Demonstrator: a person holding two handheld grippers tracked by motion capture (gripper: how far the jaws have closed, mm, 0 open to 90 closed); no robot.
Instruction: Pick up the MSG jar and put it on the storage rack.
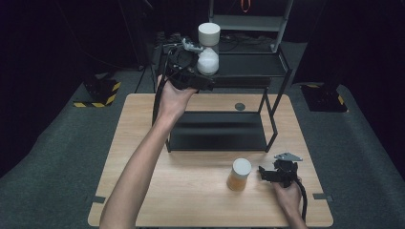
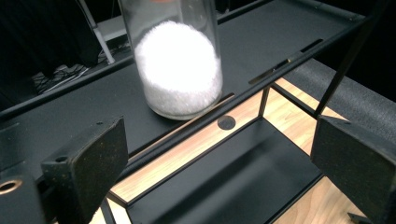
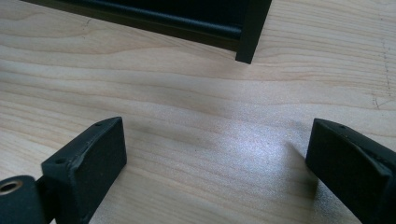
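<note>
White granules filled the lower part of the clear jar [image 1: 208, 50], which stood upright under a white lid on the top shelf of the black rack [image 1: 248, 64]. The high view placed my left gripper [image 1: 203, 76] at the near edge of that shelf, just beside the jar; the left gripper view, closer in, showed the jar [image 2: 177, 65] ahead of my jaws and beyond their tips, with nothing between them and neither pad touching the glass. My left jaws stood wide apart and held nothing. The high view also recorded a second jar [image 1: 239, 174], with amber contents and a white lid, upright on the wooden table [image 1: 191, 191] in front of the rack and just left of my right gripper [image 1: 264, 173]. The right gripper view looked past that jar and gave bare wood grain [image 3: 210, 107] and the foot of a rack leg [image 3: 247, 46]. My right jaws were likewise spread wide, empty, and apart from the amber jar.
</note>
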